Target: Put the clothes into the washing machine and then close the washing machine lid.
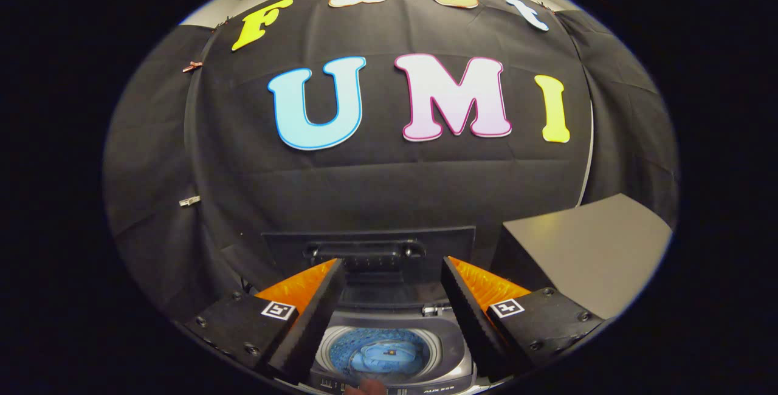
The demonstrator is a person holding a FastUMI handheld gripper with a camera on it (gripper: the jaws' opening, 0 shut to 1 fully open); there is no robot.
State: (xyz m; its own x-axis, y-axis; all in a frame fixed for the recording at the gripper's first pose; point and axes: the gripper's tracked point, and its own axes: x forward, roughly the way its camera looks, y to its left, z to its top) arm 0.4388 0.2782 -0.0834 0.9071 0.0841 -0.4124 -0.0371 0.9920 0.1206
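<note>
Blue clothes (382, 355) already lie in the drum of the washing machine (389, 346), below and between the gripper's (392, 276) open, empty jaws. Its lid (368, 249) stands raised at the far side. Pushed off-centre, the lid could likely slip past the jaws and stay up.

Black wrinkled cloth wall (377, 182) hangs across the back, held by small clips (189, 201) along its left side. A plain grey flat-topped table (598, 249) sits just before it, dimly lit.
</note>
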